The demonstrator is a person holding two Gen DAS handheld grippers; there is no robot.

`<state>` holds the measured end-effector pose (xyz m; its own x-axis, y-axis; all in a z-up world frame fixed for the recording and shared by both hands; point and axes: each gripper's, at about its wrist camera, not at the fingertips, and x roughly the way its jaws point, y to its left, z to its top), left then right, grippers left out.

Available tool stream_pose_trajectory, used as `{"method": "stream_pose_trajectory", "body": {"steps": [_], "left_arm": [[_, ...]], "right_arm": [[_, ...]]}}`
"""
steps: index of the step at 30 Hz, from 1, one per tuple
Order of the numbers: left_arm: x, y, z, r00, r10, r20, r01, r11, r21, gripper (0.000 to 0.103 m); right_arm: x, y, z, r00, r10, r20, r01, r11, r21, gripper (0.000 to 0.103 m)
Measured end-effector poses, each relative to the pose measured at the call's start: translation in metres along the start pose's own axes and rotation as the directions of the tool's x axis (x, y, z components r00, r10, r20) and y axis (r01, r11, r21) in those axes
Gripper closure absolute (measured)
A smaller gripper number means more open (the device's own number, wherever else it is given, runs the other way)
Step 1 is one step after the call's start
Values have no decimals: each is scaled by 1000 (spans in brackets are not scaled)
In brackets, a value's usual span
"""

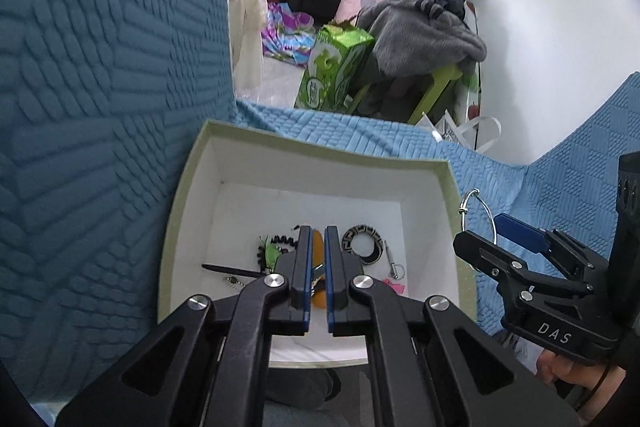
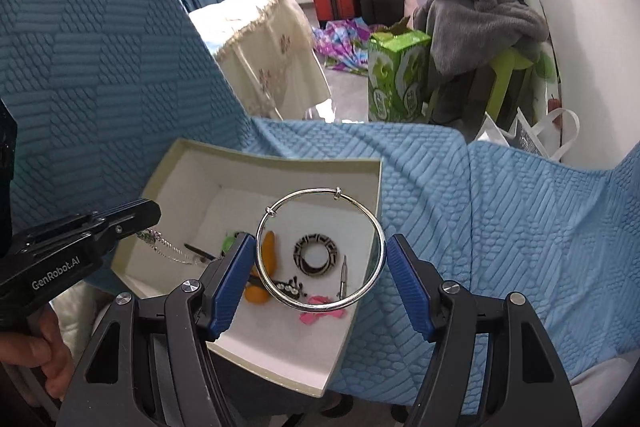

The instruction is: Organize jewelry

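— Two grippers, both over the box (image 2: pixel 362 251). Which step is this?

— Dropping off, I'd say. The right gripper (image 2: pixel 320 259) has a silver bangle (image 2: pixel 320 303) spanned between its blue pads (image 2: pixel 236 267), jaws fairly wide because the ring itself is wide. It hangs above the right side of the box, partly past the rim.

— And the left one?

— The left gripper (image 1: pixel 318 259) is all but closed, only a slit between the fingers. In the right view a thin silver chain (image 2: pixel 168 247) dangles from its tip into the box, so I take it as pinched on that chain. In its own view the chain is hidden.

— What is in the box already?

— Several small pieces on the white floor: an orange piece (image 2: pixel 266 255), a patterned black-and-white ring (image 2: pixel 318 253), a pink bit (image 2: pixel 322 313), a small metal pin (image 2: pixel 343 277), some dark beaded bits. The box sits on the blue cover (image 2: pixel 500 227).

— So what does the next move call for?

— Probably bringing the bangle inward, clear of the right wall, then lowering and spreading the jaws so it falls flat inside. The chain wants lowering until it pools, then a small release.

— Any risk?

— The bangle could catch on the rim and roll out onto the cover. The chain may snag on a pad.
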<state>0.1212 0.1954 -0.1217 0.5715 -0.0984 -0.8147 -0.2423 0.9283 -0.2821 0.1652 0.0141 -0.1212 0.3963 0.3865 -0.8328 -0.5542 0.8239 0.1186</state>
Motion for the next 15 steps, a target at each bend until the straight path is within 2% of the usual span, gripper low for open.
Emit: {"method": "stream_pose_trajectory", "body": {"steps": [11, 15], "left_arm": [[18, 3, -5, 999, -9, -39, 9, 1000, -1, 98], [18, -3, -4, 999, 5, -35, -5, 1000, 16, 97]], "right_arm": [[14, 6, -7, 999, -15, -29, 14, 999, -32, 35], [7, 3, -5, 1000, -8, -9, 8, 1000, -22, 28]]}}
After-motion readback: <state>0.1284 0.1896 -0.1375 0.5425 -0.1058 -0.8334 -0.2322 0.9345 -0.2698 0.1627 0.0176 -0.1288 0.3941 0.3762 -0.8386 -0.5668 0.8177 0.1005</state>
